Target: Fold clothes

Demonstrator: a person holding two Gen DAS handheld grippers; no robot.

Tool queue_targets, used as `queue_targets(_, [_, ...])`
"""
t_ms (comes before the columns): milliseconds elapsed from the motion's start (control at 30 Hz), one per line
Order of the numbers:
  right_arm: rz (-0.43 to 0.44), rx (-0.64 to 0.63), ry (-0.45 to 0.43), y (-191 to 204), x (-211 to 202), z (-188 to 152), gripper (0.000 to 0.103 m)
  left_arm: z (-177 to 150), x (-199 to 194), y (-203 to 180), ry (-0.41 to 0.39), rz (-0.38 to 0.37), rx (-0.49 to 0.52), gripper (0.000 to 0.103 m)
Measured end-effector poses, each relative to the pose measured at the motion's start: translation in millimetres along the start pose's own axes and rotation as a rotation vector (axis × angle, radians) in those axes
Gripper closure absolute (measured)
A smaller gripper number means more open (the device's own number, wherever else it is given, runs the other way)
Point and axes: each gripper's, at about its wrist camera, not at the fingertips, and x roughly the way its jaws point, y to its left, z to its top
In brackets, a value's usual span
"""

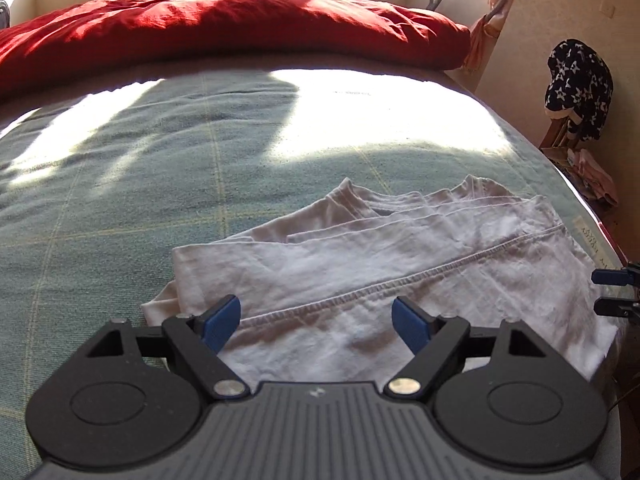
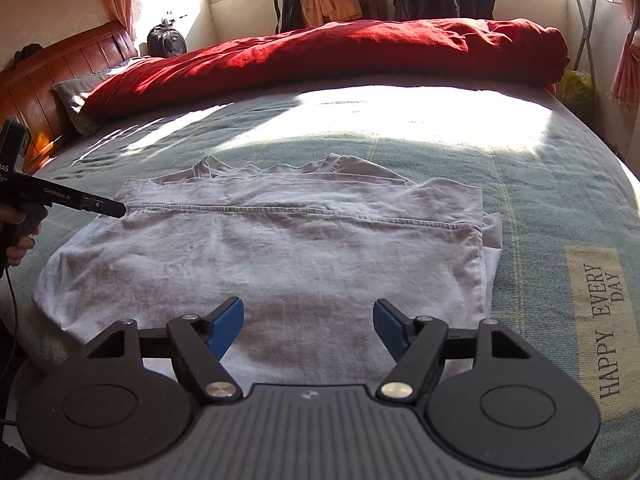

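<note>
A white T-shirt (image 1: 384, 264) lies partly folded on the green checked blanket (image 1: 120, 200), its hem stitched across the top layer and its collar towards the far side. My left gripper (image 1: 316, 322) hovers over the shirt's near left part, open, nothing between its blue pads. In the right wrist view the same T-shirt (image 2: 280, 248) spreads flat, and my right gripper (image 2: 308, 326) stands open above its near edge, holding nothing. The left gripper (image 2: 116, 209) reaches in from the left, a hand on its handle, its tip at the shirt's far left corner. The right gripper's fingertips (image 1: 612, 276) show at the left wrist view's right edge.
A rumpled red duvet (image 2: 328, 56) lies across the far side of the bed. A wooden headboard (image 2: 60, 76) and a grey pillow are at the left. The blanket carries a "HAPPY EVERY DAY" label (image 2: 600, 320) near the right edge. A star-patterned garment (image 1: 578, 88) hangs over a chair beside the bed.
</note>
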Motion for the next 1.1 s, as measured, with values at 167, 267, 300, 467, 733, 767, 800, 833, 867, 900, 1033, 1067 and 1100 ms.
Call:
queue_targets(167, [0.000,0.040,0.005,-14,25,17,0.011,8,24,-8,0.033,-0.042,0.013,0.017])
queue_targets(267, [-0.010,0.072,0.057,-18,44,11,0.008,1,39,-4,0.065,-0.035,0.005,0.017])
queue_targets(300, [-0.005,0.068,0.058,-18,47,6,0.003,-1,39,-3,0.059,-0.045,0.008,0.015])
queue_targets(467, [-0.030,0.037,0.017,-10,50,-8,0.000,-2,38,-3,0.054,-0.061,0.012,0.012])
queue_targets(733, [0.003,0.092,0.062,-18,44,12,0.000,14,24,-11,0.029,-0.157,-0.021,0.012])
queue_targets(767, [0.020,0.111,0.053,-20,41,19,0.000,17,24,-12,0.025,-0.175,-0.028,0.012])
queue_targets(800, [0.035,0.127,0.039,-23,38,27,0.000,21,25,-14,0.023,-0.184,-0.033,0.012])
queue_targets(833, [0.047,0.134,0.018,-25,36,37,0.000,24,27,-14,0.024,-0.194,-0.039,0.012])
queue_targets(867, [0.055,0.135,0.001,-26,36,47,0.000,26,31,-15,0.027,-0.203,-0.048,0.012])
queue_targets(900, [0.061,0.136,-0.007,-27,38,54,0.000,29,36,-15,0.034,-0.210,-0.060,0.012])
queue_targets(1033, [0.053,0.163,-0.016,-32,63,70,0.000,30,58,-4,0.061,-0.203,-0.124,0.012])
queue_targets(1067, [0.044,0.191,-0.008,-37,70,69,0.000,29,63,1,0.064,-0.192,-0.143,0.012])
queue_targets(1100, [0.033,0.221,0.002,-42,76,68,0.000,30,66,6,0.064,-0.181,-0.160,0.012])
